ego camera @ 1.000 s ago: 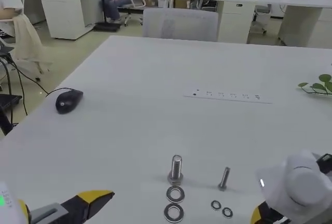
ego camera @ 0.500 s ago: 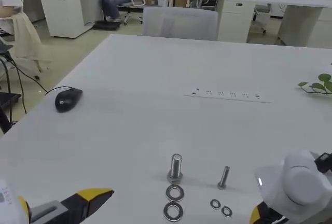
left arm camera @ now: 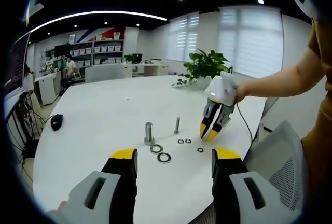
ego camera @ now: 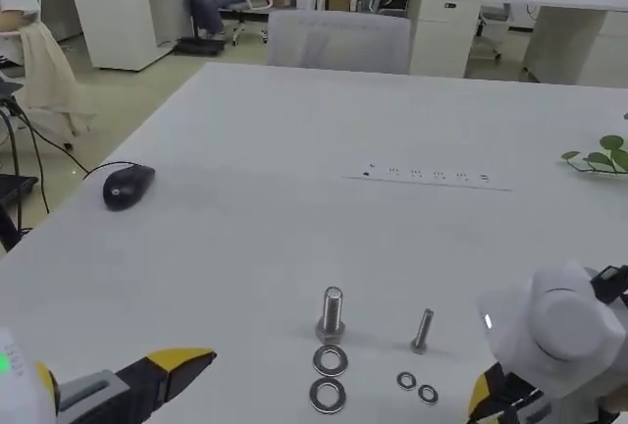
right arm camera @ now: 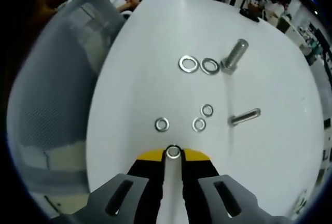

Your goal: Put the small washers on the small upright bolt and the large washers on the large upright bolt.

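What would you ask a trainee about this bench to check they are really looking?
1. True or false: a washer already sits on the large bolt.
2. How many large washers lie flat on the table?
3. What is pinched at the tips of the right tool? A: a small washer. B: a screwdriver. C: nothing.

Key: 1 false; 2 two; 3 A.
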The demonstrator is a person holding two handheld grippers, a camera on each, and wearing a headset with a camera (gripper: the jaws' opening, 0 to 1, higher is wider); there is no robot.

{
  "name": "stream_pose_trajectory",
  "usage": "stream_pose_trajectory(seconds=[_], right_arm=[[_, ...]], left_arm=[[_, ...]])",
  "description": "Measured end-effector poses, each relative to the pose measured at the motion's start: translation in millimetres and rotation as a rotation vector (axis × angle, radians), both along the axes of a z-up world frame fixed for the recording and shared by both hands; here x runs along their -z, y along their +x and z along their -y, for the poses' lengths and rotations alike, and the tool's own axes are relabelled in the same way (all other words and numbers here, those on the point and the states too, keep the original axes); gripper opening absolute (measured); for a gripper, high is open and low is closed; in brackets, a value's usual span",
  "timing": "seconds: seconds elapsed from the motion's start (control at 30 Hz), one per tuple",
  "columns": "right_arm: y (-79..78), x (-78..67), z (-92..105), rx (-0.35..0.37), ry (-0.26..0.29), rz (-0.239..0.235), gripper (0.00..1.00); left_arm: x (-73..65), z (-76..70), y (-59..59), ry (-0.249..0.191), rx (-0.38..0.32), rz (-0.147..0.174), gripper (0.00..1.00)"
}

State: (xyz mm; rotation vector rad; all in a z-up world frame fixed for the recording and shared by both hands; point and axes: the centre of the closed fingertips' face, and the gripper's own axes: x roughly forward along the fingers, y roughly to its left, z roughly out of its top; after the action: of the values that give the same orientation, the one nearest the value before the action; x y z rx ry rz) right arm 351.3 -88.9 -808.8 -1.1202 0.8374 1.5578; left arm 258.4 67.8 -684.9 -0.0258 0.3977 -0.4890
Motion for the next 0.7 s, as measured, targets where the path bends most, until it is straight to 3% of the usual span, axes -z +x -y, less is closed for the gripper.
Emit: stream_pose_trajectory(seconds=[0.13, 0.27, 0.37, 0.7], right_arm=[[5.9, -12.0, -4.9, 0.003, 0.012, 0.015, 0.12], [12.7, -19.9, -7.1, -0.003, 0.016, 0.032, 0.12], [18.0, -25.3, -8.8, -0.005, 0.015, 0.041, 0.12], [49.1, -54.5, -27.5, 0.004, 0.05, 0.094, 0.12]], left_arm=[[0.3, 0.7, 0.7, -0.002, 0.001, -0.009, 0.57], [-4.0, 0.9, 2.8, -0.008, 0.0, 0.014, 0.57], [-3.5, 1.1, 2.5, -0.007, 0.001, 0.012, 0.57], [-0.2, 0.6, 2.1, 0.009, 0.011, 0.001, 0.57]])
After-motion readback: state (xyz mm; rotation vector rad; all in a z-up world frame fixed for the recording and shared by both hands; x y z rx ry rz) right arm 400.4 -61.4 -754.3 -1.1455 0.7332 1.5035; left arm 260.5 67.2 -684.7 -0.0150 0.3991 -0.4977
